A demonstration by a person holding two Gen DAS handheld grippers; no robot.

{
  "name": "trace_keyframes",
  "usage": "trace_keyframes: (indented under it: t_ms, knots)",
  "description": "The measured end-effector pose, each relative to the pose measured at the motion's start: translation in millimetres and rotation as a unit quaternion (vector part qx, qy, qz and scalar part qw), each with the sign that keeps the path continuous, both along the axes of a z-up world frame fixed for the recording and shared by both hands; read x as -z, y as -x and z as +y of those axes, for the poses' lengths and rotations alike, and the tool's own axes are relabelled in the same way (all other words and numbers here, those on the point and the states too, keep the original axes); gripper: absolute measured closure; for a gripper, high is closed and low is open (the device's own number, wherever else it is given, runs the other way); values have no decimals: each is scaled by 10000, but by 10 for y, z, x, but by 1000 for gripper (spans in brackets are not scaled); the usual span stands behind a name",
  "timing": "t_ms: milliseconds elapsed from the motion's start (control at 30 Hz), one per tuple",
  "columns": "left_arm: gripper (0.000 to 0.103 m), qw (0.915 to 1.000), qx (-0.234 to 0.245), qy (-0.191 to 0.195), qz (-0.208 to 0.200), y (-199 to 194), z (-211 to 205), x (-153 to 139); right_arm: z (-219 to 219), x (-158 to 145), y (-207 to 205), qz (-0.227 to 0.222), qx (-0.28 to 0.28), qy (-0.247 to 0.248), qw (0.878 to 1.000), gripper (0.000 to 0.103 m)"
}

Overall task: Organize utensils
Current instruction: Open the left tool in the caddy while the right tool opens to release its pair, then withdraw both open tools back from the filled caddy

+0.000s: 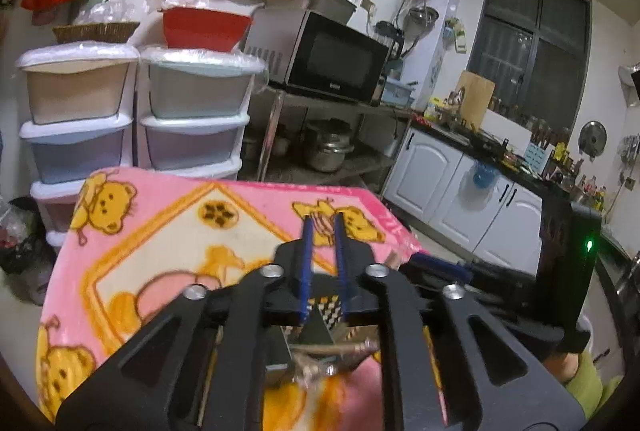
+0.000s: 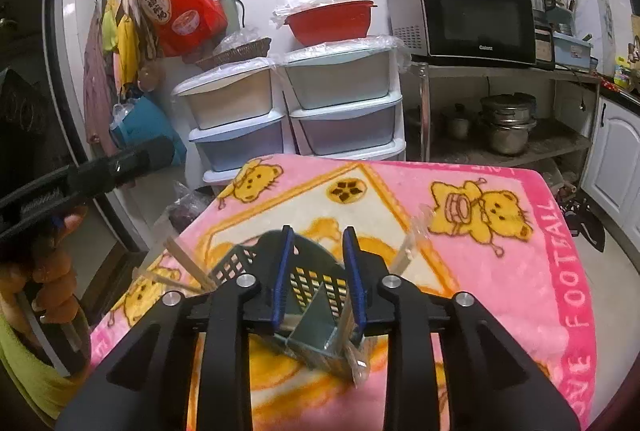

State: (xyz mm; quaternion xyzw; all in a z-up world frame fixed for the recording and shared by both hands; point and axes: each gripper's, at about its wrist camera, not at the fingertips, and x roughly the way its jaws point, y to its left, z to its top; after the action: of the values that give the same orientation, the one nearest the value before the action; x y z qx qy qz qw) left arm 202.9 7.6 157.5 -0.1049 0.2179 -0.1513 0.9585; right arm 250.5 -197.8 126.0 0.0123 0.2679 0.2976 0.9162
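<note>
A black lattice utensil holder (image 2: 316,283) stands on a pink bear-print blanket (image 2: 500,271), with a grey divider inside. My right gripper (image 2: 318,231) hangs just over it, open, and its blue pads flank the holder without pressing on it. Wooden chopsticks (image 2: 188,265) stick out at the holder's left. A clear-wrapped utensil (image 2: 404,251) leans out at its right. In the left wrist view my left gripper (image 1: 323,221) stands slightly open with only blanket showing between its tips. The holder (image 1: 326,307) and blurred sticks (image 1: 332,351) lie beneath it.
Stacked plastic drawers (image 2: 340,111) with a red basin (image 2: 330,21) on top stand behind the blanket's far edge. A microwave (image 2: 476,19) sits on a metal rack with pots (image 2: 508,127) below. White cabinets (image 1: 460,187) line the right. A person's hand (image 2: 56,271) holds the left gripper.
</note>
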Motion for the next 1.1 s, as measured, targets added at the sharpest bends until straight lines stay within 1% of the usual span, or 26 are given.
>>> trace_keyframes:
  t_ms: [133,200,233,300,367,400,467,533,600,633,767,833,1000,1033,1100]
  knots:
    - [85,9999,22,-82,121,105,-27,87,-61,7,109,-46,60,30,10000,68]
    - [77,9998,49,-84,171,164,-34,127,-84,6,167,-77,96,75,9999,64]
    - [76,9998,57,-88,182,193,-36,138,-93,10,190,-82,106,91,9999,63]
    - [67,9997,61,-108,192,257,-40,160,-122,17,263,-96,130,110,9998,61]
    - [62,9996,65,-134,225,314,-37,186,-149,23,325,-102,138,114,9998,58]
    - [59,9996,55,-153,245,335,-35,199,-158,25,361,-114,139,114,9998,55]
    - [55,9993,8,-218,302,378,-24,242,-185,31,446,-153,143,137,9997,53]
    - [51,9990,-2,-222,375,407,-11,284,-213,39,535,-191,152,150,9996,49]
    - [43,9988,-22,-226,429,451,0,333,-234,55,600,-198,166,155,9995,46]
    - [41,9986,-34,-235,463,472,8,362,-244,62,624,-202,167,155,9995,44]
    - [33,9982,-73,-221,557,539,32,461,-262,119,736,-218,182,205,9994,38]
    - [32,9977,-89,-240,631,575,37,538,-265,159,790,-224,187,227,9993,35]
    - [17,9966,-151,-280,764,653,41,699,-263,280,898,-186,195,251,9993,28]
    - [16,9964,-148,-272,792,664,42,730,-261,315,913,-156,188,259,9994,28]
    - [11,9959,-150,-274,844,689,48,799,-262,382,940,-93,177,259,9995,28]
